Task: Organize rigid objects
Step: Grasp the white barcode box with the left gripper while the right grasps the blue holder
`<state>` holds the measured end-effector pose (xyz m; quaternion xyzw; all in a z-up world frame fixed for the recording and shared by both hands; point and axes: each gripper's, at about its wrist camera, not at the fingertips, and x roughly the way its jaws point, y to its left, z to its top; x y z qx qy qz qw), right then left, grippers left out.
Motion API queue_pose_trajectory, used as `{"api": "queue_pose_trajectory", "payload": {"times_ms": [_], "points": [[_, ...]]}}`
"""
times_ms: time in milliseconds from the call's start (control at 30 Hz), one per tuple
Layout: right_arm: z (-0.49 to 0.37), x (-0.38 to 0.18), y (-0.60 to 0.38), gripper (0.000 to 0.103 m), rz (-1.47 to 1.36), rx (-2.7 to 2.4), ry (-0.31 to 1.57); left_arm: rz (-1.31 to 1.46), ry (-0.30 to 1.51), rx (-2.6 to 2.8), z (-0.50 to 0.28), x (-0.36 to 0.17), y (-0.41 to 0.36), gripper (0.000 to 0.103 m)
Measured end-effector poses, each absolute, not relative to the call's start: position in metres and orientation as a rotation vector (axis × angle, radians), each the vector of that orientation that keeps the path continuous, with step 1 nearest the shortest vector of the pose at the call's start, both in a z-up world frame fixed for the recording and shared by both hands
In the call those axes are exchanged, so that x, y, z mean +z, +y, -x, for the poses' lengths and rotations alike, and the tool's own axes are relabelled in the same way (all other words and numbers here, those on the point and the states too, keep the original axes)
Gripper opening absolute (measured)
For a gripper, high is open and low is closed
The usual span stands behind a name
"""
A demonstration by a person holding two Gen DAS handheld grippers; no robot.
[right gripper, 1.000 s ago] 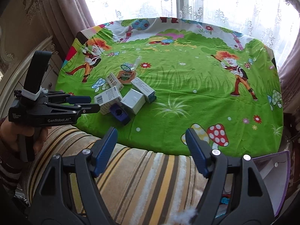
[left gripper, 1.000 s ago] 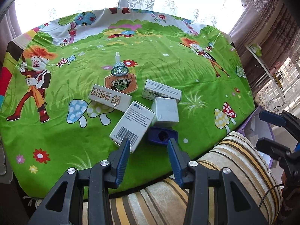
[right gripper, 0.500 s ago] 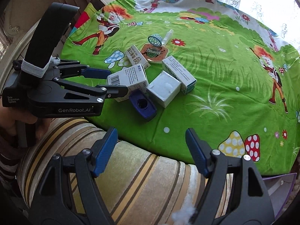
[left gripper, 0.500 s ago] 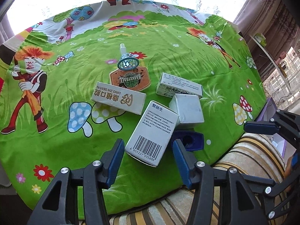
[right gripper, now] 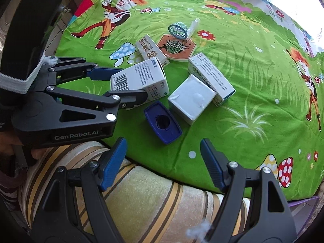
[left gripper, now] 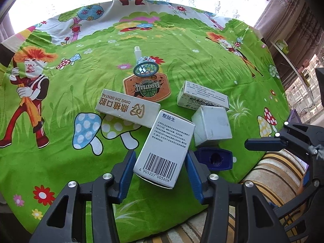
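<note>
Moved in a good bit closer than a second ago. Left gripper (left gripper: 160, 174) now straddling the near end of the barcode box (left gripper: 165, 148), blue fingers (left gripper: 126, 175) spread on either side of it; can't tell whether the pads actually touch the cardboard yet. Was hanging back over the striped cushion (right gripper: 141, 198) before, with the box well ahead of the tips. From the right wrist view, same story: left gripper (right gripper: 121, 85) reaching in from the left with the barcode box (right gripper: 139, 81) between its fingers.

Right gripper (right gripper: 163, 162) open wide, holding nothing, hovering over the cushion edge, also nearer to the pile than earlier. Blue lid (right gripper: 163, 123) lying just ahead of it on the green cartoon cloth (right gripper: 253, 105), round hole facing up, just beside the barcode box.

Past the lid, plain white cube box (right gripper: 191, 99), touching the printed carton (right gripper: 210, 77) behind it. Further left, the long dental box (left gripper: 127, 107) lying flat, its corner right against the barcode box. Behind that, the orange basketball board (left gripper: 147, 89) with the little blue hoop (left gripper: 145, 68) and a small white tube (left gripper: 137, 51) at the far end.

None of the boxes shifted between frames, only the grippers.
</note>
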<state>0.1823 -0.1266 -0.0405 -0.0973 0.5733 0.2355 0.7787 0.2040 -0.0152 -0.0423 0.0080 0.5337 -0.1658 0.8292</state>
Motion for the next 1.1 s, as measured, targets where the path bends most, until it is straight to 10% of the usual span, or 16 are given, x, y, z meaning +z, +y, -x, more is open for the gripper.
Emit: {"api": "queue_pose_trajectory", "payload": {"times_ms": [1100], "points": [[-0.217, -0.058, -0.122, 0.077, -0.013, 0.322, 1.301, 0.150, 1.034, -0.194, -0.181, -0.027, 0.035, 0.045]]}}
